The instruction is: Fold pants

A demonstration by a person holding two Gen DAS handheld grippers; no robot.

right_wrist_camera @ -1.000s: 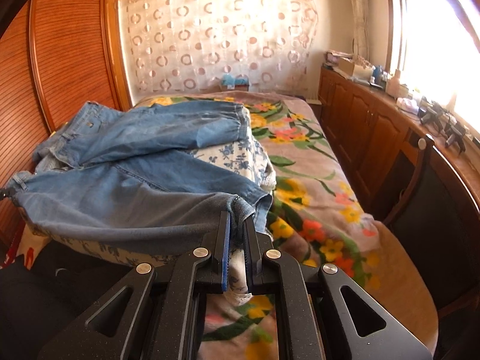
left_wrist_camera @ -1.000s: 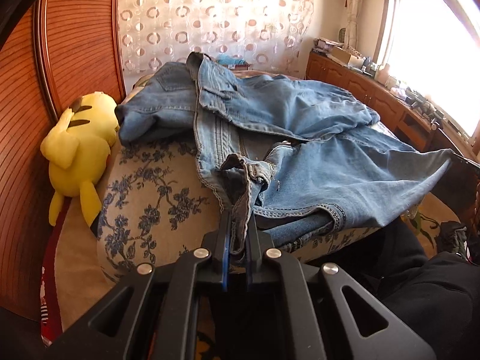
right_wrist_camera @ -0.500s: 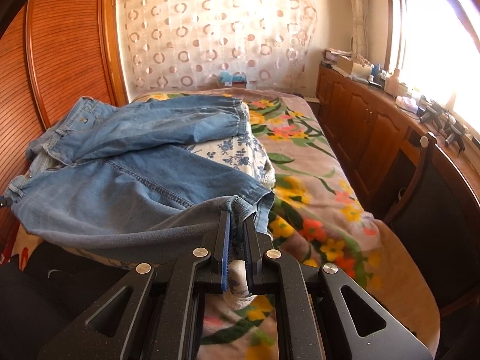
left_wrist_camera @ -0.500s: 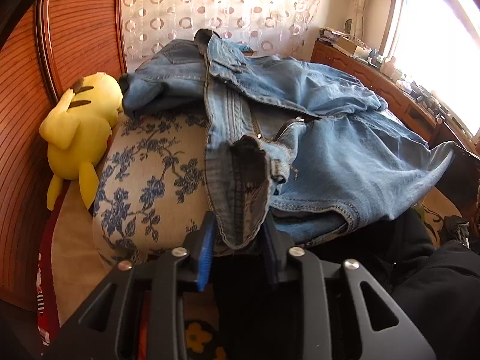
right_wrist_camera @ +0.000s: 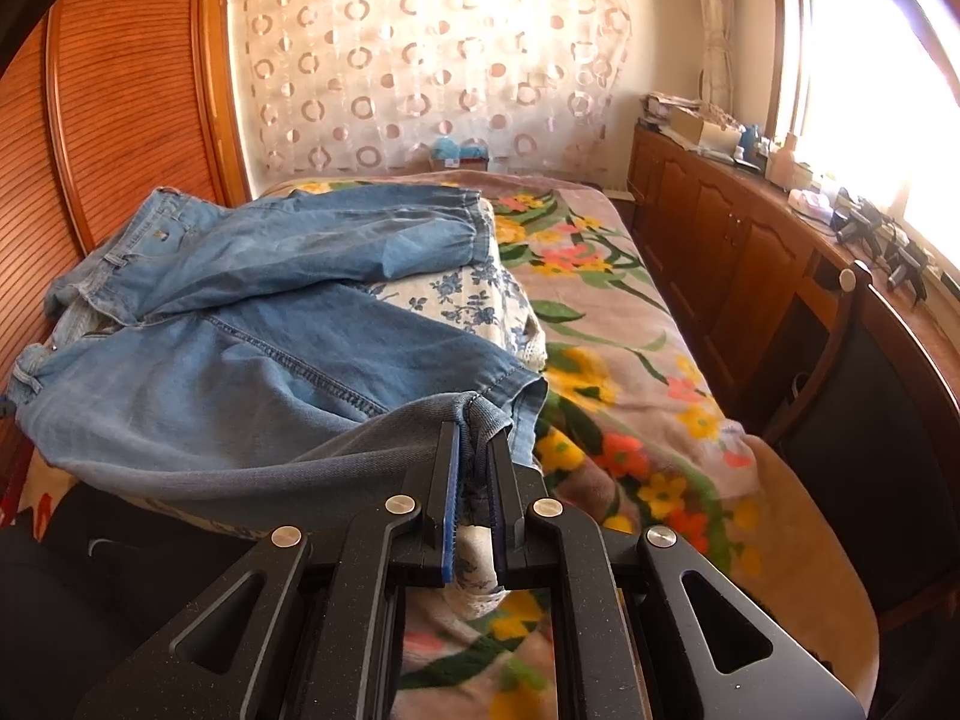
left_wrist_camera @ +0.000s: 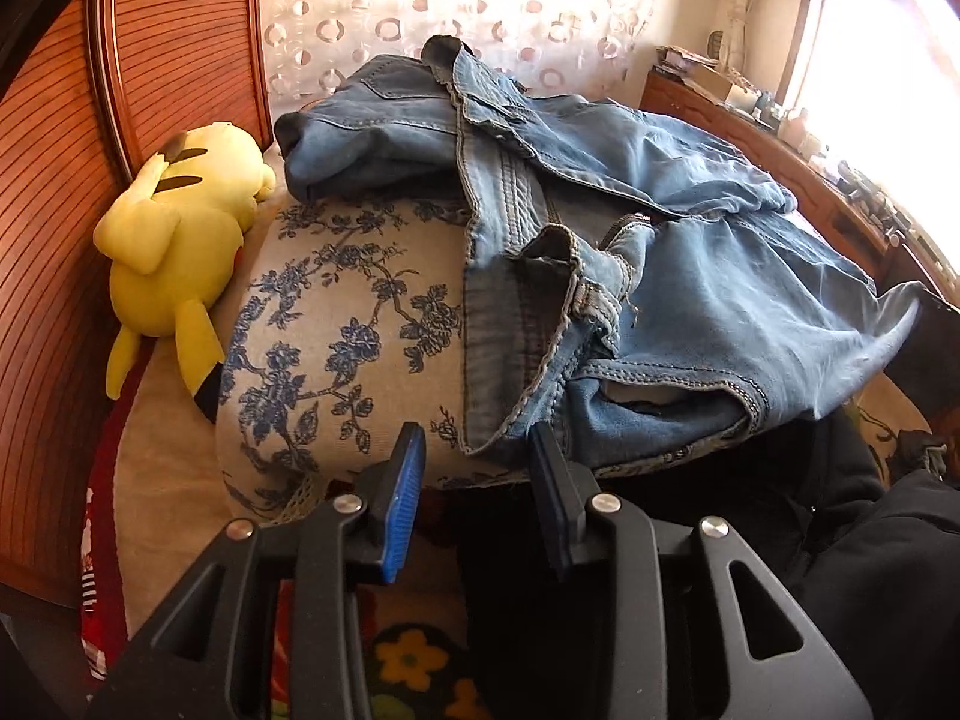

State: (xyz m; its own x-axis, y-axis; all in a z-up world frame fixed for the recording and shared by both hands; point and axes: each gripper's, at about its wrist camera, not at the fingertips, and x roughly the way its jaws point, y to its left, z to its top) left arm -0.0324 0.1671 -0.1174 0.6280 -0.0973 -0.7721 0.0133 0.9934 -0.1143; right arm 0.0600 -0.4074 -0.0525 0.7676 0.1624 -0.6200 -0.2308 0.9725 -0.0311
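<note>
Pants (left_wrist_camera: 690, 252): lay crosswise on the cushion (left_wrist_camera: 336, 324), waistband left, hem right.
Left gripper (left_wrist_camera: 474, 468): parted, empty.
Right gripper (right_wrist_camera: 474, 468): clamped the hem.

Light blue denim pants (left_wrist_camera: 690, 276), crumpled, roughly half-folded, draped over floral cushion, waistband apparently flipped open

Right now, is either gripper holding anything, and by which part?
The right gripper is shut on the jeans, pinching a hem edge. The left gripper holds nothing; its jaws stand apart, the waistband lying free beyond them.
</note>
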